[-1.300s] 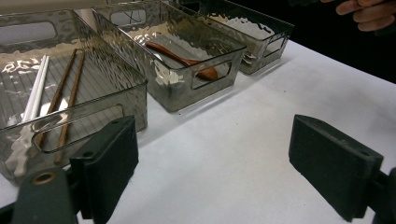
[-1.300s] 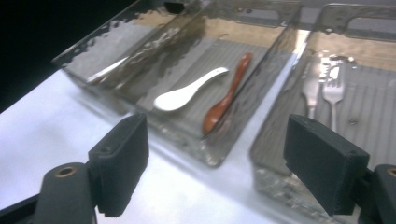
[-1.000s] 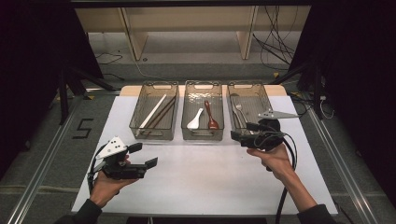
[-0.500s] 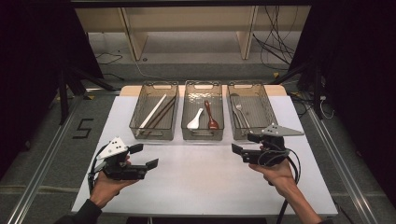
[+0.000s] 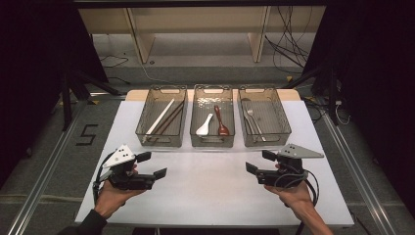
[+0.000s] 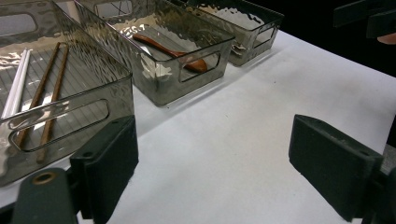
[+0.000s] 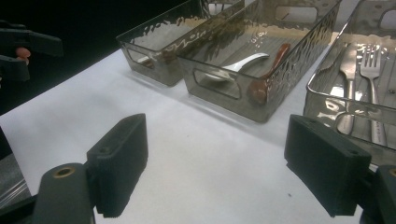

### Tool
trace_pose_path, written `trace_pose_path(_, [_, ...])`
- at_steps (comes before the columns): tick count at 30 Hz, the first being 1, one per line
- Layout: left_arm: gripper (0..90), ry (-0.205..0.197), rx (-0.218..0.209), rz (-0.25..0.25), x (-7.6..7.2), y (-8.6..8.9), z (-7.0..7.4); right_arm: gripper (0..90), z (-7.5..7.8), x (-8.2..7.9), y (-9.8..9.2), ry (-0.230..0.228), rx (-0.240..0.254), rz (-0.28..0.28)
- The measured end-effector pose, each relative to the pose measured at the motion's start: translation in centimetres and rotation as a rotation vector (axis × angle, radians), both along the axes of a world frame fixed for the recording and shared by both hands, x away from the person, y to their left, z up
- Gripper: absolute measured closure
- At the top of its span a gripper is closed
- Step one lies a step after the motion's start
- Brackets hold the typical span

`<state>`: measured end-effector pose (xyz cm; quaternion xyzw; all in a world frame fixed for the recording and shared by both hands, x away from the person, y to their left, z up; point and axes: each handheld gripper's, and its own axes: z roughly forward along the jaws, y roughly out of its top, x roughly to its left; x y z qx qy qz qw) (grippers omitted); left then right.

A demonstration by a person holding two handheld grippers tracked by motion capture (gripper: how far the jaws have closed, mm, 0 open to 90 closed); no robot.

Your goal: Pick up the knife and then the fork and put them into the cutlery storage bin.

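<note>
Both grippers hover low over the white table (image 5: 210, 191), open and empty. My left gripper (image 5: 152, 165) is at the front left with its jaws (image 6: 215, 168) wide apart, pointing toward the table's middle. My right gripper (image 5: 259, 162) is at the front right, jaws (image 7: 215, 163) also wide apart, facing the left one. Three smoked clear bins stand in a row behind them. The left bin (image 5: 161, 143) holds white chopsticks (image 5: 160, 117) and brown chopsticks (image 5: 171, 119). The middle bin (image 5: 212, 143) holds a white spoon (image 5: 204, 126) and a brown spoon (image 5: 221, 122). The right bin (image 5: 266, 143) holds a metal fork (image 5: 253, 120) and other metal cutlery.
Bare white tabletop lies between the two grippers and in front of the bins. Dark floor with rails flanks the table on both sides. A pale wooden frame (image 5: 142, 39) and loose cables (image 5: 288, 44) sit beyond the far edge.
My right gripper has drawn back from the right bin toward the table's near edge. The left gripper has hardly moved.
</note>
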<state>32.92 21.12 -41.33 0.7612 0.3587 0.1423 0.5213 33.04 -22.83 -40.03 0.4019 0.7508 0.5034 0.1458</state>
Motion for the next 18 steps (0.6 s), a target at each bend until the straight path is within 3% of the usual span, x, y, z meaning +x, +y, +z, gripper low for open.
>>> trace_pose_path(18, [15.1, 0.004, 0.001, -0.009, -0.1, -0.1, 0.0, 21.4, -1.2, -1.2, -0.6, -0.005, -0.018, 0.0])
